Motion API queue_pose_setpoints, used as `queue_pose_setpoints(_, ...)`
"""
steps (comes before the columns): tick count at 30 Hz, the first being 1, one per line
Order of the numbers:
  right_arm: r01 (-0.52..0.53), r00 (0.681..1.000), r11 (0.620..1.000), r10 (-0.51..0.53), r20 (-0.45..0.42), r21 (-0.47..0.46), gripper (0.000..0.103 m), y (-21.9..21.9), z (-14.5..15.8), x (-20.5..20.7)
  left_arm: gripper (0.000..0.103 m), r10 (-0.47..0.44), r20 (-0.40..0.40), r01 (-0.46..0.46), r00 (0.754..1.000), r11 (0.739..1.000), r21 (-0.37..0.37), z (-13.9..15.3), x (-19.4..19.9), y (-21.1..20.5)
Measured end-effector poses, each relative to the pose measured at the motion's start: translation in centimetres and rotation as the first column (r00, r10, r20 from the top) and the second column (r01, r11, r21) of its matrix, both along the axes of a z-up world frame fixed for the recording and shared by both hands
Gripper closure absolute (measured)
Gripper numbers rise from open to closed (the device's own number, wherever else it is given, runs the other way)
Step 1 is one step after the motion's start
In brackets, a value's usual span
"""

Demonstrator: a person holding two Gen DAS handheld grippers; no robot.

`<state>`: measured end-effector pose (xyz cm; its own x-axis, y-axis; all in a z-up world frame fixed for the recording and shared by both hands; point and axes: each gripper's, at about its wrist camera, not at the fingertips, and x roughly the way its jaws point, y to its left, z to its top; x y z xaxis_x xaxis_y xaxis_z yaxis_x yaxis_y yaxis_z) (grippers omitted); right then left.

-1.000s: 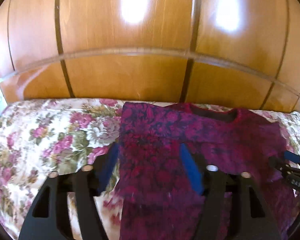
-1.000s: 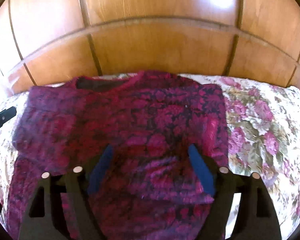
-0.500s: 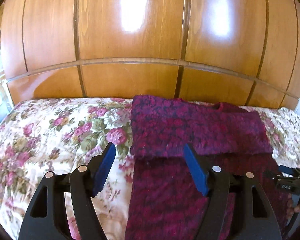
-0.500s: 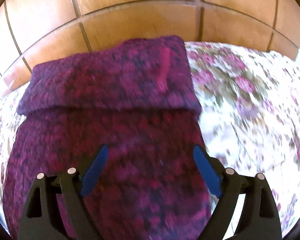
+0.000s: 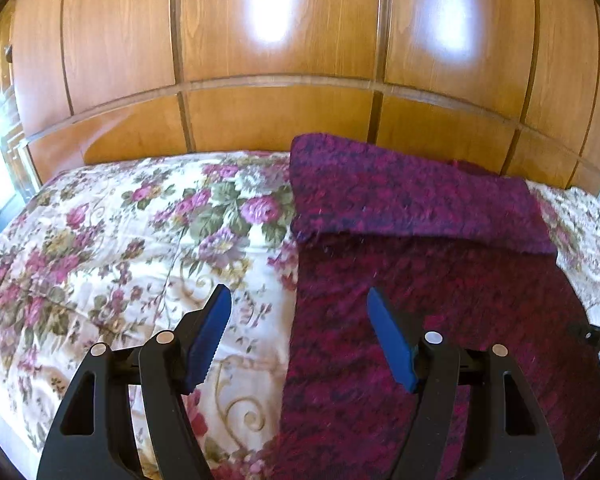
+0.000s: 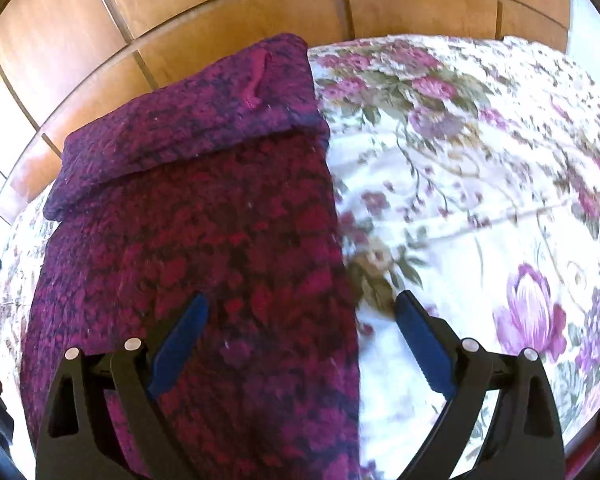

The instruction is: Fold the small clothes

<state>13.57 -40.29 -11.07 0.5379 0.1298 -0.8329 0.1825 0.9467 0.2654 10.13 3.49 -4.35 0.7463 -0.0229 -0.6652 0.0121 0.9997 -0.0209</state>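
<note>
A magenta and dark purple knit garment (image 5: 420,300) lies flat on the floral bedspread (image 5: 120,240), its far end folded back toward me as a thick band (image 5: 412,200). It also shows in the right wrist view (image 6: 204,248), with the folded band (image 6: 188,120) at the far end. My left gripper (image 5: 299,320) is open and empty, astride the garment's left edge. My right gripper (image 6: 302,320) is open and empty, astride the garment's right edge.
A wooden panelled headboard (image 5: 280,112) rises right behind the garment; it also shows in the right wrist view (image 6: 220,20). The bedspread (image 6: 480,200) stretches right of the garment. The right gripper's tip (image 5: 596,338) shows at the left view's right edge.
Both grippers let go of the garment's top part, which now lies folded over the far end. Both pulled back toward me and apart, each now over a side edge.
</note>
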Motion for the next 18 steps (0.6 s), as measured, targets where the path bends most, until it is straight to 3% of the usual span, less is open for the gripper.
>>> queue_pose_setpoints(8,-0.146,0.987,0.987,0.149,-0.052,0.069,0.009,0.4,-0.1,-3.8,0.033,-0.065,-0.148,0.059,0.987,0.997,-0.041,-4.2,-4.7,2.2)
queue_pose_setpoints(11,-0.174,0.98,0.972,0.187,-0.071,0.157,0.009,0.0,0.0,-6.3,0.042,-0.112,-0.199,0.089,0.974,0.989,-0.119,-5.4,-7.9,3.5)
queue_pose_setpoints(13,-0.174,0.978,0.959,0.196,-0.078,0.222,0.011,-0.5,0.1,-7.9,0.056,-0.136,-0.219,0.097,0.966,0.979,-0.178,-5.9,-9.9,3.8)
queue_pose_setpoints(16,-0.179,0.968,0.936,0.223,-0.116,0.304,0.033,-0.6,-0.1,-9.8,0.075,-0.199,-0.247,0.143,0.948,0.963,-0.227,-6.3,-11.7,3.2)
queue_pose_setpoints(18,-0.224,0.951,0.918,0.279,-0.132,0.326,0.059,0.3,-0.3,-10.7,0.084,-0.224,-0.253,0.166,0.941,0.959,-0.23,-6.3,-12.2,2.9)
